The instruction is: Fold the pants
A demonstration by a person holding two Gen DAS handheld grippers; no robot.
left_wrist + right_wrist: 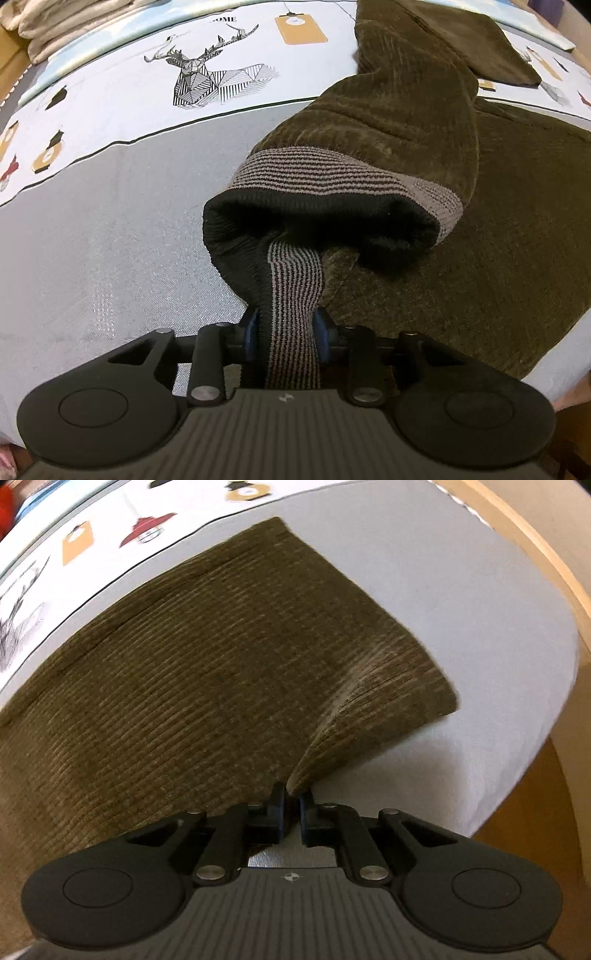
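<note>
Printed bedsheet (110,122), ribbed olive corduroy pants (406,110), left gripper (288,328) pinching striped waistband (295,295)

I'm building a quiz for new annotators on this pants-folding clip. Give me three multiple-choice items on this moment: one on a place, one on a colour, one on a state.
1. Where on the pants does the left tool grip?
A. the striped waistband
B. a leg hem
C. a belt loop

2. What colour is the main fabric of the pants?
A. bright red
B. olive brown
C. white

3. How is the right tool set?
A. wide open above the bedsheet
B. shut on an edge of the pants
C. shut on a pillow

Answers:
1 A: the striped waistband runs between the left tool's blue pads.
2 B: the ribbed cloth is olive brown in both views.
3 B: a lifted edge of the cloth narrows into the nearly closed jaws, above the grey bedsheet.
</note>
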